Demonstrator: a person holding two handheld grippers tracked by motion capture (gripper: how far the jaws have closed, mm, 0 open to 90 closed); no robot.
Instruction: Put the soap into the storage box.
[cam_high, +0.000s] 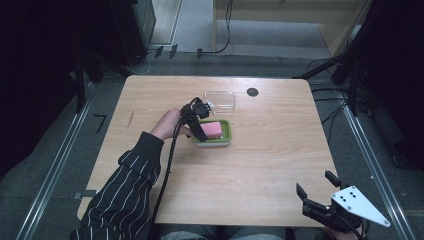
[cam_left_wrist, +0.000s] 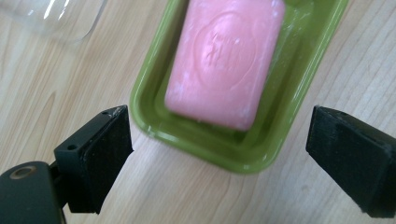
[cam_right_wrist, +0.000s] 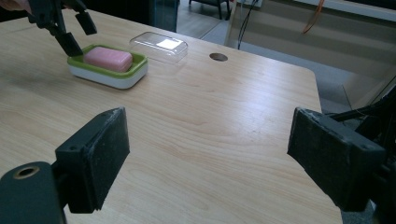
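one pink soap (cam_left_wrist: 225, 60), embossed stamp in left gripper view

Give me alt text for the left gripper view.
A pink soap bar lies in a green soap dish on a wooden table, seen from close above. The left gripper has its two black jaws open, level with the dish's near end.

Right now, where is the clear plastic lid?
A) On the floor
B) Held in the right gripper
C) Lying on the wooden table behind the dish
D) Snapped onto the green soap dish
C: the clear plastic lid lies on the wooden table just behind the green soap dish, whose pink soap bar is uncovered.
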